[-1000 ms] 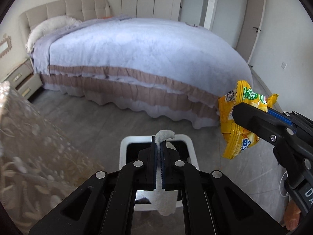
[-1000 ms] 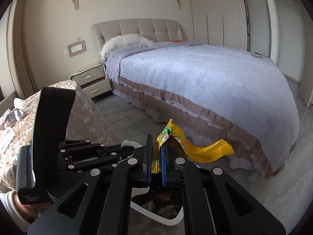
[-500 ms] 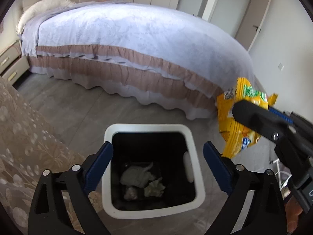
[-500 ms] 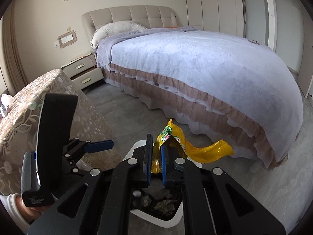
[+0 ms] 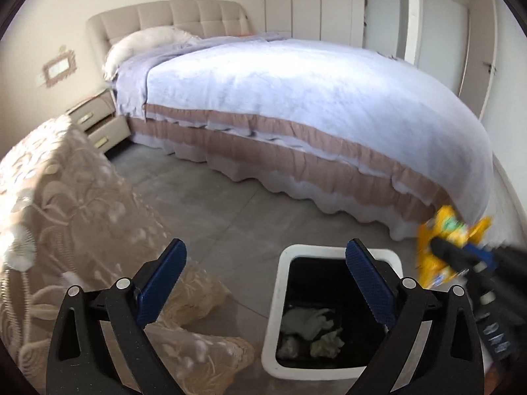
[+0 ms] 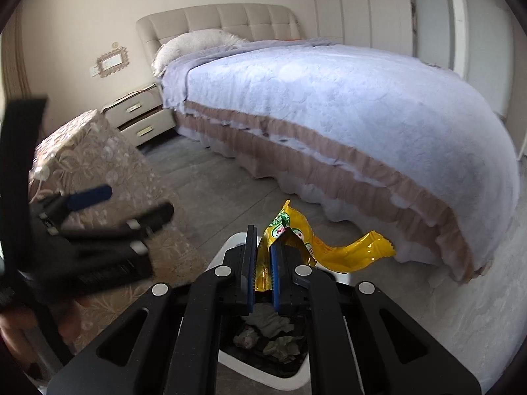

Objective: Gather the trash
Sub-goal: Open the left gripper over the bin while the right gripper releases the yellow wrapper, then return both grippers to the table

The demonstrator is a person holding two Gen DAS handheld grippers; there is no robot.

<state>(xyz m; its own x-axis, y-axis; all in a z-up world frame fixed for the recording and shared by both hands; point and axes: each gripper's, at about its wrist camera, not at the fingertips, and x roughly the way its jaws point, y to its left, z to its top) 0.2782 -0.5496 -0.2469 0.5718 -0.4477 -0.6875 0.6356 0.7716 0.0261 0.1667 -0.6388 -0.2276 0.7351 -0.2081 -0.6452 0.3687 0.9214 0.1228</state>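
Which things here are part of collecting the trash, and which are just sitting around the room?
Part of the job:
- yellow snack wrapper, pinched in the right claw
- white trash bin with crumpled tissues inside
- left claw, open and empty

Just sitting around:
- bed
- nightstand
- lace-covered table

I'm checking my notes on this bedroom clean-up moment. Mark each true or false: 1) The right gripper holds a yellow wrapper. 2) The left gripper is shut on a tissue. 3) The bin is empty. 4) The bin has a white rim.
1) True: the right gripper is shut on the yellow wrapper.
2) False: the left gripper is open, holding nothing.
3) False: crumpled trash lies in the bin.
4) True.
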